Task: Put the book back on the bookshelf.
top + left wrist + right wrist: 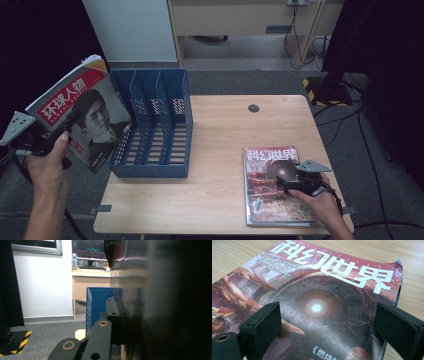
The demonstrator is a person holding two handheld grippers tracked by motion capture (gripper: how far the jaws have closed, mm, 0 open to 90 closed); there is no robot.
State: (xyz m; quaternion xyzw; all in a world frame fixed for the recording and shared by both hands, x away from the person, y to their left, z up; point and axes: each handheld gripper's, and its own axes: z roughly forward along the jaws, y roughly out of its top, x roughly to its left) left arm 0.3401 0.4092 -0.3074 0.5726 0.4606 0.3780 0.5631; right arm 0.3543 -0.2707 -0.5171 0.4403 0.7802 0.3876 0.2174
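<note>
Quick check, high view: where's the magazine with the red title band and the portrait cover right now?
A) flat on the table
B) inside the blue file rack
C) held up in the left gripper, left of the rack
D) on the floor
C: the left gripper is shut on the portrait magazine, raised off the table beside the blue file rack.

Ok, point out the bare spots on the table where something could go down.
The widest bare patch is the wood between the blue file rack and the red magazine, running back to the far edge around the grommet. A narrower strip lies in front of the rack. The rack's three slots look empty. It is crowded at the right front, where the right gripper rests on the magazine.
</note>
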